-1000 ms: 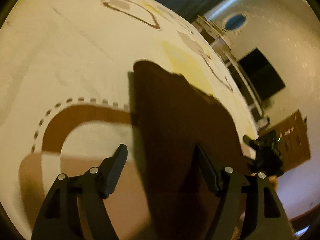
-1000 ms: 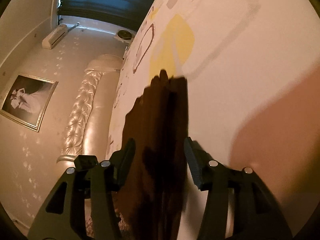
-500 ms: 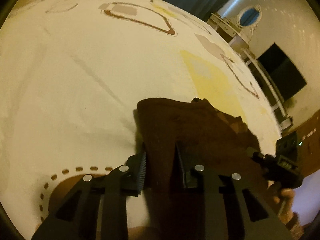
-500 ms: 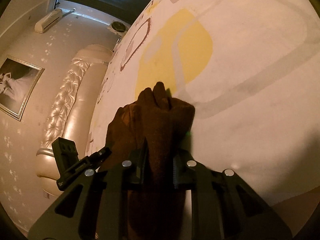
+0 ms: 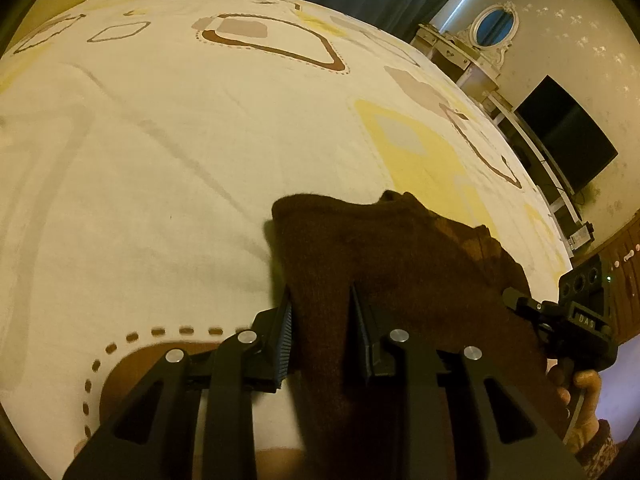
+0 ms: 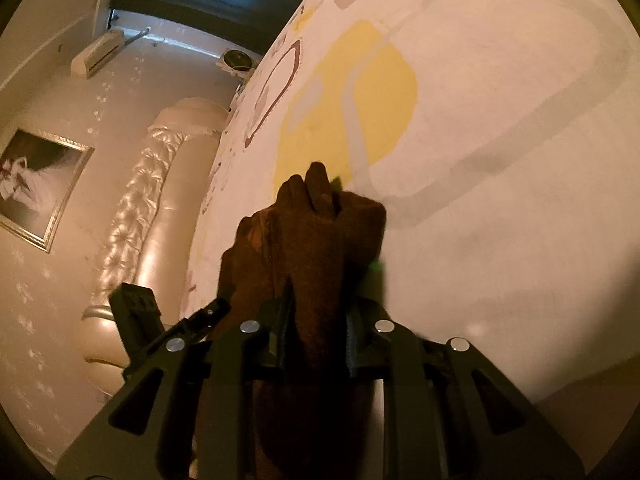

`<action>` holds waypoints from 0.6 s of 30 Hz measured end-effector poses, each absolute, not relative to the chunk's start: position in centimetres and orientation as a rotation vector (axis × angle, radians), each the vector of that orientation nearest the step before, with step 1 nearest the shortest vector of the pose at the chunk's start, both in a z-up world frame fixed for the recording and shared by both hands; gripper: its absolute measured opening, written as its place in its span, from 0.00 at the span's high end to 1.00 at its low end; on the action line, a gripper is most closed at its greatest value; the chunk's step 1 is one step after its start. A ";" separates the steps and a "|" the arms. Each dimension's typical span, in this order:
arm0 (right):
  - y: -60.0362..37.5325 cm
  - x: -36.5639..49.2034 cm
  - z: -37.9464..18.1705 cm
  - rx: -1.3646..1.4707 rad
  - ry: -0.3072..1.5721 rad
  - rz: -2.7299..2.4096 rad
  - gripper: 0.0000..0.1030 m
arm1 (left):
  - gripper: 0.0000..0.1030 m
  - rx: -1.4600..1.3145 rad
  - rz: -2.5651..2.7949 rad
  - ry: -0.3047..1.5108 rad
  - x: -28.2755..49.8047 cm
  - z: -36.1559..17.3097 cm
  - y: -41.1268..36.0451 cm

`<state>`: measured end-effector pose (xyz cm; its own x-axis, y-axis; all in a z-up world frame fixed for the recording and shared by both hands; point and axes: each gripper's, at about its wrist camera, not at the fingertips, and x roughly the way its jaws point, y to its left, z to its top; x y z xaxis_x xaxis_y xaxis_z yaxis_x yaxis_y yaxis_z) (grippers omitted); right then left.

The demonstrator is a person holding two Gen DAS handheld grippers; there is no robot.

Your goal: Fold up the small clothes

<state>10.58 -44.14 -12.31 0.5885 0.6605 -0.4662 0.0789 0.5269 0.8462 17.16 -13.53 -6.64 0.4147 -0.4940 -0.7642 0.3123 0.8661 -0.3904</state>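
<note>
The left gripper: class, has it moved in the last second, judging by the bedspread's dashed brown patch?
Yes. The left gripper has closed on the brown garment and pulled back, away from the dashed patch.

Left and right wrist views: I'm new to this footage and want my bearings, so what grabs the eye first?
The dark brown garment dominates, bunched low in the centre of both views on the cream patterned bedspread. Both tongs are clamped on it: the left tongs at its near edge, the right tongs likewise. A yellow patch on the bedspread lies just beyond the cloth.
</note>
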 end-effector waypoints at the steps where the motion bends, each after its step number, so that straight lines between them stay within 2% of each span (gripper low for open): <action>1: -44.3 10.3 -12.4 0.994 0.895 0.413 0.76 | 0.71 -0.196 -0.513 1.029 16.9 -6.6 -13.5; 4: -44.6 8.8 -12.6 1.049 0.896 0.435 0.71 | 0.68 -0.205 -0.537 1.044 15.5 -6.6 -12.8; 11: -43.6 3.1 -12.3 1.063 0.932 0.500 0.57 | 0.47 -0.366 -0.579 1.074 10.0 -6.4 -8.5; 18: -42.3 -1.5 -12.1 1.086 0.965 0.556 0.49 | 0.44 -0.416 -0.591 1.105 4.1 -6.7 -5.5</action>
<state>-1.55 -42.30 -12.07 0.4955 0.7836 -0.3748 0.0694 0.3943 0.9163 4.15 -5.52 -6.69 0.3226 -0.6318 -0.7048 0.2353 0.7748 -0.5868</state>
